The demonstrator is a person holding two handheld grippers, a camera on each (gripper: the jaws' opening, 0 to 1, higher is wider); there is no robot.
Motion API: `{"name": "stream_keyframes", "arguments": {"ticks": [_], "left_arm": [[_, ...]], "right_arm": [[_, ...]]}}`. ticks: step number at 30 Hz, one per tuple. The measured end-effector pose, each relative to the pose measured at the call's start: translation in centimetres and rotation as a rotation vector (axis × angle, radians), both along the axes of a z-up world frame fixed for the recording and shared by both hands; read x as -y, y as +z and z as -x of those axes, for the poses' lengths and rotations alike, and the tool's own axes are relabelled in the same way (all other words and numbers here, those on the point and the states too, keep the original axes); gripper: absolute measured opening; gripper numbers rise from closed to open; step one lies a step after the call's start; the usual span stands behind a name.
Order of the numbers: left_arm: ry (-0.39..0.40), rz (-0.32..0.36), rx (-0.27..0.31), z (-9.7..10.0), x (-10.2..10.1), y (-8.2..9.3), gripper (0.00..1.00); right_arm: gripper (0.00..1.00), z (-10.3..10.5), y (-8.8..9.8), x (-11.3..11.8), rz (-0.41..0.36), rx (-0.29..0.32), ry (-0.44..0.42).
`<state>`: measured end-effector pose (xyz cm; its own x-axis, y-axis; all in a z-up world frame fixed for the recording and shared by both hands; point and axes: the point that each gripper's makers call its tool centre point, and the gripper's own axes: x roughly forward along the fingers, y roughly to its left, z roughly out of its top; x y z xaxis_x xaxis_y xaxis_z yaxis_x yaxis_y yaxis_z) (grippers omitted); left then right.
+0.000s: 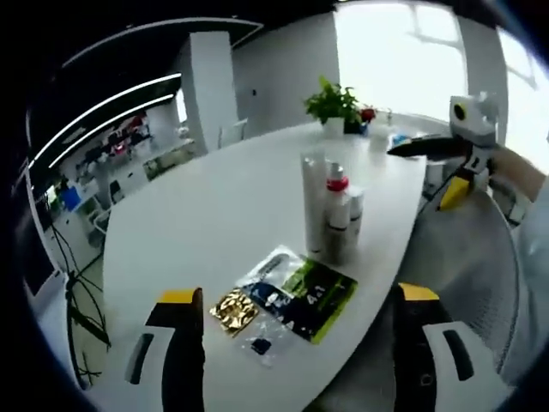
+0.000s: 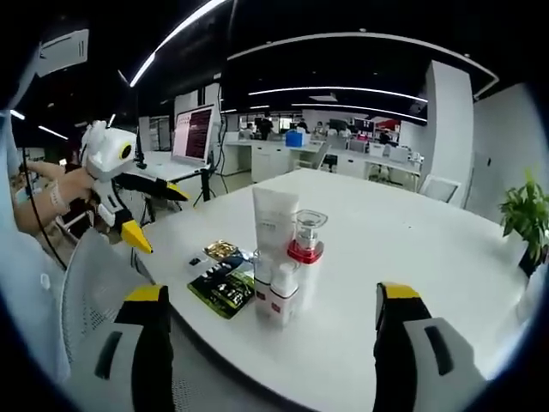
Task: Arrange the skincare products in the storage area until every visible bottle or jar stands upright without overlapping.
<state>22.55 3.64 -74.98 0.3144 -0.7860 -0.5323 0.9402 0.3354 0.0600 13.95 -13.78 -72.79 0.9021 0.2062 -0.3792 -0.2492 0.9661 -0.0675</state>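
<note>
Several skincare containers stand upright in a tight cluster near the white table's edge point(image 1: 197, 215): a tall white tube point(image 1: 313, 202) point(image 2: 274, 219), a clear-capped bottle with a red collar point(image 1: 337, 206) point(image 2: 304, 245), and small white bottles point(image 1: 354, 215) point(image 2: 276, 296). Flat sachets lie beside them: a gold one point(image 1: 233, 311) point(image 2: 220, 250) and a green-black packet point(image 1: 316, 296) point(image 2: 221, 290). My left gripper point(image 1: 298, 343) point(image 2: 159, 216) is open, short of the sachets and holding nothing. My right gripper point(image 2: 274, 343) point(image 1: 420, 174) is open too, hovering on the other side of the cluster.
A grey mesh chair back point(image 1: 463, 266) point(image 2: 94, 283) sits at the table's edge between the grippers. A potted plant point(image 1: 334, 103) point(image 2: 523, 215) stands at the far end. A hand point(image 2: 69, 184) holds the left gripper. Desks and monitors point(image 2: 193, 133) fill the room behind.
</note>
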Motion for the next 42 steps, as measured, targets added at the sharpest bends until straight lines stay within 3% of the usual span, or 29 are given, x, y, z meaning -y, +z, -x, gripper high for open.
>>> {"name": "stream_keyframes", "arguments": {"ticks": [4, 14, 25, 42], "left_arm": [[0.054, 0.043, 0.002, -0.3, -0.3, 0.6, 0.97], [0.117, 0.105, -0.013, -0.5, -0.4, 1.2, 0.97], [0.179, 0.095, -0.021, -1.0, -1.7, 0.7, 0.97], [0.183, 0.092, -0.026, -0.7, -1.8, 0.5, 0.97]], "right_arm": [[1.00, -0.3, 0.0, -0.3, 0.001, -0.001, 0.014], [1.00, -0.9, 0.2, -0.5, 0.015, -0.009, 0.032], [1.00, -0.9, -0.5, -0.3, 0.011, -0.034, 0.027], [1.00, -0.9, -0.6, -0.6, 0.012, -0.034, 0.024]]}}
